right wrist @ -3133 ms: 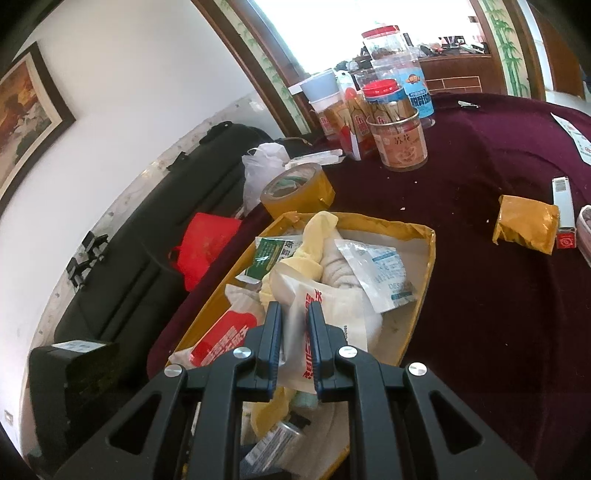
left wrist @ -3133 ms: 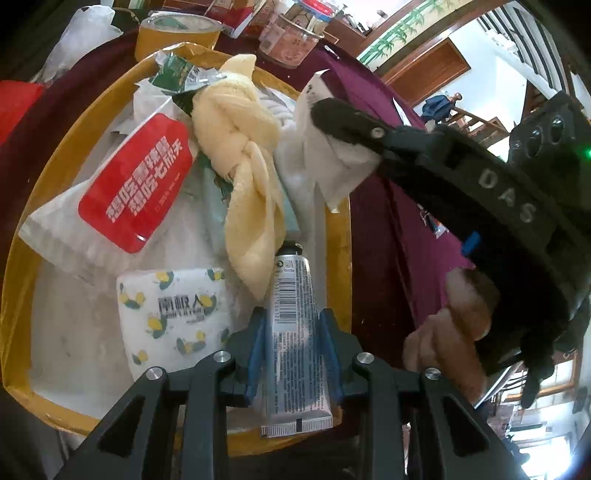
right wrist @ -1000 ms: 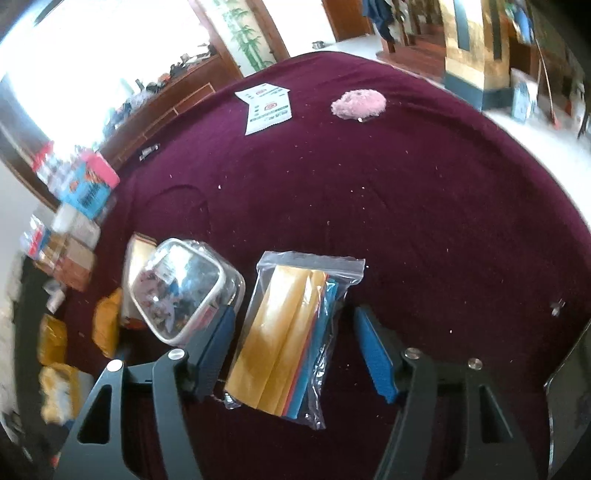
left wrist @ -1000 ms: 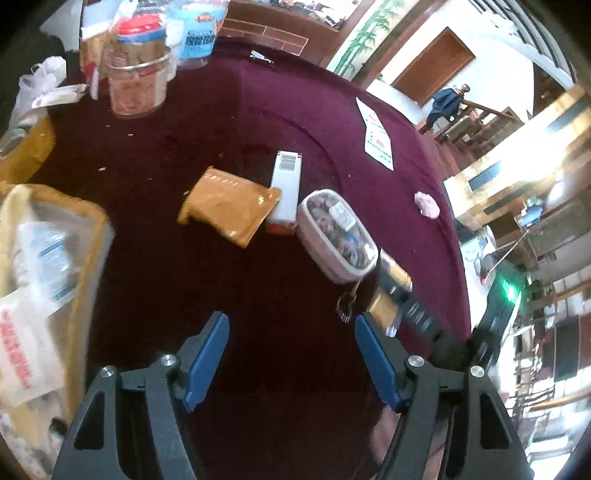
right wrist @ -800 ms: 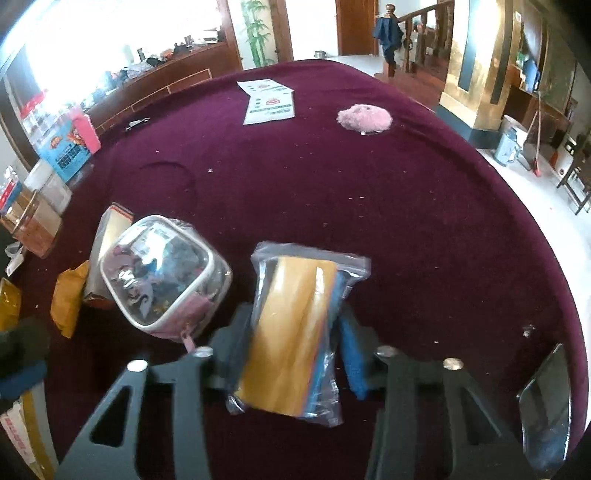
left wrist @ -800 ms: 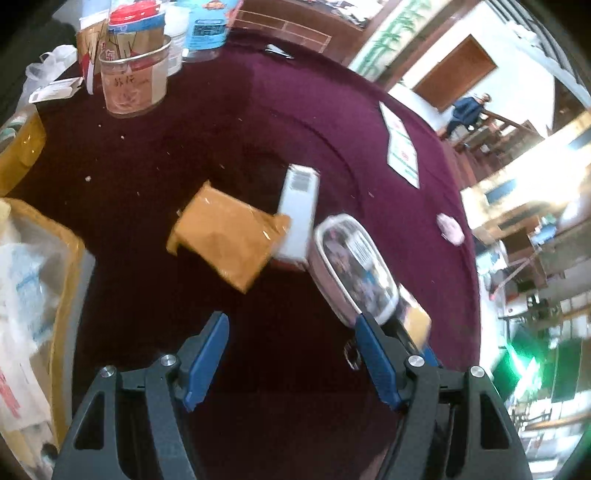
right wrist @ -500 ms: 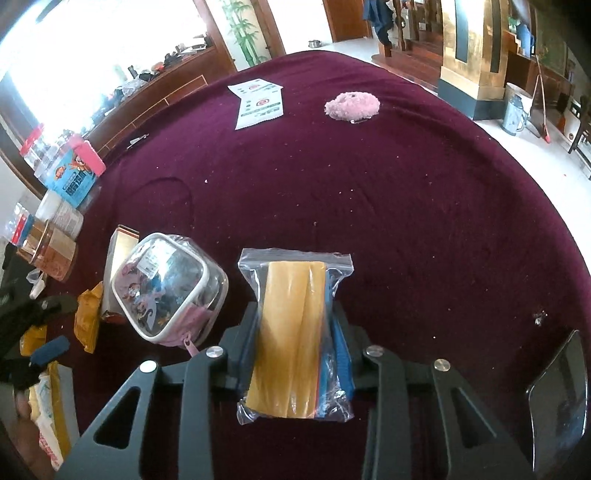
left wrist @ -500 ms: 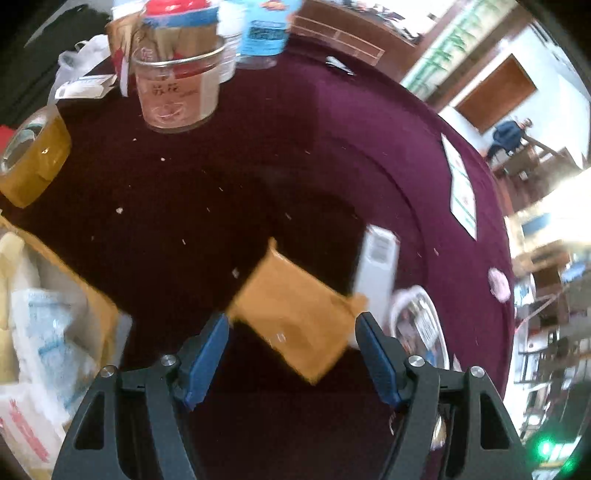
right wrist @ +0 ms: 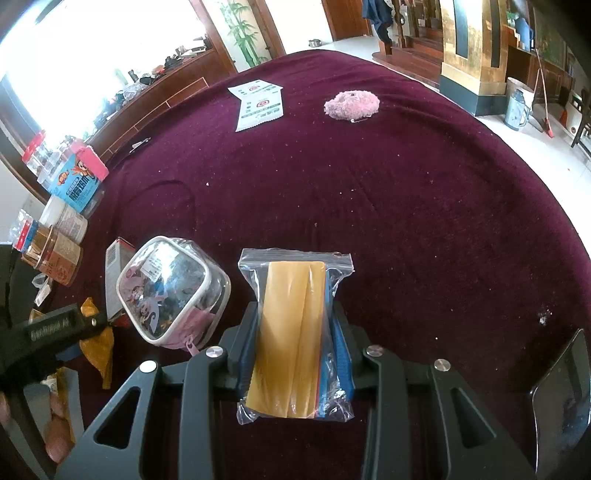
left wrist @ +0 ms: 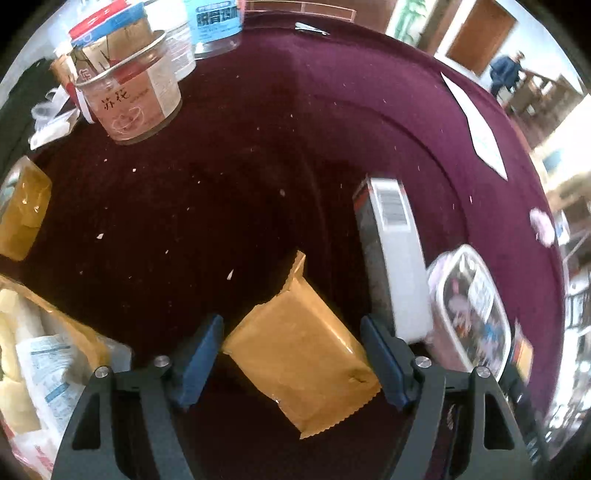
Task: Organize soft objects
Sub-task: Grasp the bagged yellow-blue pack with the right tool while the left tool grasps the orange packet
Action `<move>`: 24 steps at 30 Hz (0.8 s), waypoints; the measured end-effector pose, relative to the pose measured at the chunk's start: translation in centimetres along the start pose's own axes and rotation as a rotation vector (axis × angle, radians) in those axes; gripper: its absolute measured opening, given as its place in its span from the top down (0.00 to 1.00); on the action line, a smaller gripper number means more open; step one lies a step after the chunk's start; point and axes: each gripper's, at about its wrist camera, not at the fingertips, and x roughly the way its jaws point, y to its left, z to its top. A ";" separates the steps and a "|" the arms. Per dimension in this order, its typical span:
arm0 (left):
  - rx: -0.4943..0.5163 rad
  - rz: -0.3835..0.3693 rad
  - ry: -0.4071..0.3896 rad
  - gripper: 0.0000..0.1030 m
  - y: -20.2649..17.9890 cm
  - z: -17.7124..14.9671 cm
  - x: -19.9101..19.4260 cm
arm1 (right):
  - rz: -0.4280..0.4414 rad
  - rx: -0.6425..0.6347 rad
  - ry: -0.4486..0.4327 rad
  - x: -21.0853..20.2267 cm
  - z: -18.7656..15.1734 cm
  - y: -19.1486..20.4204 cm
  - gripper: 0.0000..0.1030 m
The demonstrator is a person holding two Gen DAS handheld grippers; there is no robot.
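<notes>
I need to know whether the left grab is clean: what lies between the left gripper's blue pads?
Only the crinkled orange-brown foil packet on maroon velvet, untouched, jaws of the left gripper still opening; left wrist view.

A round table [right wrist: 424, 192] with a maroon cloth fills the room; bright windows [right wrist: 92, 48], a wooden sideboard [right wrist: 155, 96], a wooden door [left wrist: 480, 33] and a pale tiled floor [right wrist: 535, 147] surround it.

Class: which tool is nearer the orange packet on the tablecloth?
Left. The left tool straddles the orange packet, jaws opening; the right tool grips the zip bag beyond the clear pouch.
</notes>
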 end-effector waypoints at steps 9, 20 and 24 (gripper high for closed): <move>0.159 -0.064 0.018 0.38 -0.2 -3.9 -1.7 | -0.011 -0.011 -0.005 0.0 0.0 0.2 0.66; 0.095 -0.147 0.035 0.23 3.0 -4.4 -4.9 | -0.033 -0.035 -0.018 0.1 -0.1 0.6 0.66; 0.060 -0.162 0.113 0.23 3.3 -6.0 -4.8 | -0.039 -0.039 -0.018 0.1 -0.1 0.8 0.66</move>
